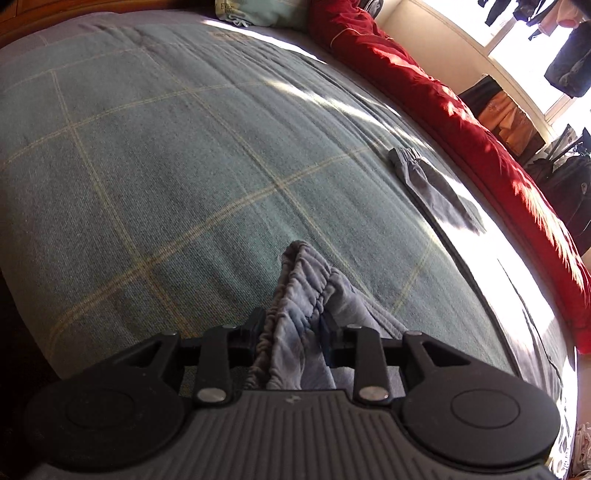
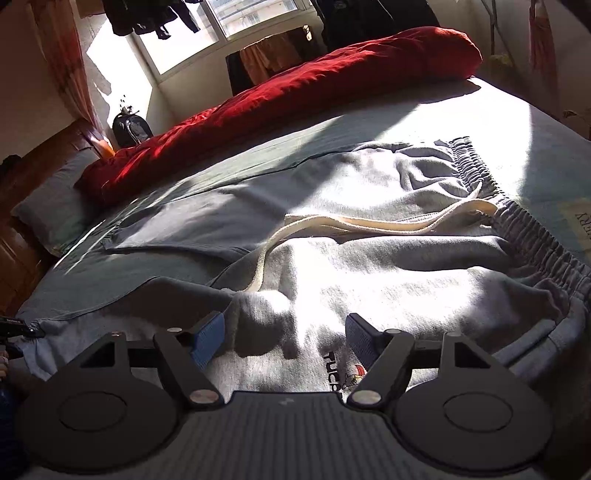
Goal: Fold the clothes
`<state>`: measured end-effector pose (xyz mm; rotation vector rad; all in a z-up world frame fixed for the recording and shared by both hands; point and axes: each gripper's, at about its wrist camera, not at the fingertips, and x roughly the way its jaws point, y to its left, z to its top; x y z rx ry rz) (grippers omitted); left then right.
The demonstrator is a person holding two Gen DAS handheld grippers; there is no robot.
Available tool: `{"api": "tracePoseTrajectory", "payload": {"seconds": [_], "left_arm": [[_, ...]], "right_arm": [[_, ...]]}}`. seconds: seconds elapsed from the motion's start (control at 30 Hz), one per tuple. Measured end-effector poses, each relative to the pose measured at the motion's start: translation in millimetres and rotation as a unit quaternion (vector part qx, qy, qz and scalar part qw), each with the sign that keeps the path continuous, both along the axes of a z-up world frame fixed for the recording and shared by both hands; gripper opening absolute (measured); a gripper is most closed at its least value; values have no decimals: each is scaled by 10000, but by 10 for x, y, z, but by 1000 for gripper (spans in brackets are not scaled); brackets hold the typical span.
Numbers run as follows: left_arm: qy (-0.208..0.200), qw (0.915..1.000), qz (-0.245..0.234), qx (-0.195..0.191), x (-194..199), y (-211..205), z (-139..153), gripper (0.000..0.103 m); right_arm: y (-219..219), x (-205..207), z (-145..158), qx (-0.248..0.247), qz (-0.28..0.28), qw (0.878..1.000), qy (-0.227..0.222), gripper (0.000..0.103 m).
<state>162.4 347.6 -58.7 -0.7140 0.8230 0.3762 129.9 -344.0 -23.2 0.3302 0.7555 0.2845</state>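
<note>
Grey sweatpants (image 2: pixel 369 266) lie spread on the bed in the right wrist view, with the gathered waistband (image 2: pixel 535 236) at the right and a cream drawstring (image 2: pixel 369 221) across them. My right gripper (image 2: pixel 286 332) hovers open just over the cloth near a printed logo (image 2: pixel 340 373), its blue pads apart and holding nothing. In the left wrist view a bunched elastic cuff of the sweatpants (image 1: pixel 299 288) stands between the fingers of my left gripper (image 1: pixel 291 328). The jaws are parted and the cloth sits loosely in the gap. The other cuff (image 1: pixel 424 177) lies flat farther off.
The bed carries a green checked blanket (image 1: pixel 147 166). A rolled red duvet (image 2: pixel 295 92) runs along its far side, below a sunlit window (image 2: pixel 221 33) with dark clothes hanging. A pillow (image 2: pixel 55 206) lies by the wooden headboard (image 2: pixel 22 158).
</note>
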Motion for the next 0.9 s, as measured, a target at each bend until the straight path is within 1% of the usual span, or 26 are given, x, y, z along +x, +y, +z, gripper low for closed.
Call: {"api": "tracePoseTrajectory", "payload": {"seconds": [0.03, 0.13, 0.2, 0.23, 0.3, 0.37, 0.43, 0.6, 0.73, 0.8, 0.87, 0.9], "left_arm": [[-22, 10000, 10, -23, -18, 24, 9, 39], [-118, 9999, 29, -9, -67, 83, 67, 43], [-147, 9996, 149, 198, -103, 122, 144, 45], [-156, 9991, 223, 319, -122, 142, 185, 47], [-112, 9989, 267, 356, -167, 177, 206, 50], [-43, 9991, 275, 334, -221, 192, 198, 51], [15, 9993, 277, 255, -309, 155, 134, 52], [-29, 9990, 413, -144, -579, 29, -56, 52], [-77, 9982, 387, -450, -657, -58, -182, 51], [-152, 9986, 381, -335, -634, -98, -195, 49], [-207, 9990, 356, -154, -607, -144, -189, 33], [-201, 9993, 323, -40, -600, -168, -168, 18]], "right_arm": [[12, 8, -2, -3, 9, 10000, 8, 76], [56, 28, -6, -25, 68, 10000, 27, 76], [92, 50, -13, -24, 112, 9999, 42, 76], [107, 59, -15, -18, 127, 9999, 46, 76], [131, 70, -19, -5, 158, 9999, 50, 76], [152, 77, -22, 7, 203, 9998, 46, 76], [165, 79, -25, -1, 232, 9997, 40, 76], [162, 107, -45, 21, 226, 9997, 74, 76], [177, 111, -37, -6, 263, 9996, 67, 76], [184, 111, -33, 2, 271, 9996, 59, 76], [195, 110, -33, -9, 268, 9996, 58, 76], [199, 105, -31, -14, 272, 9996, 57, 76]]}}
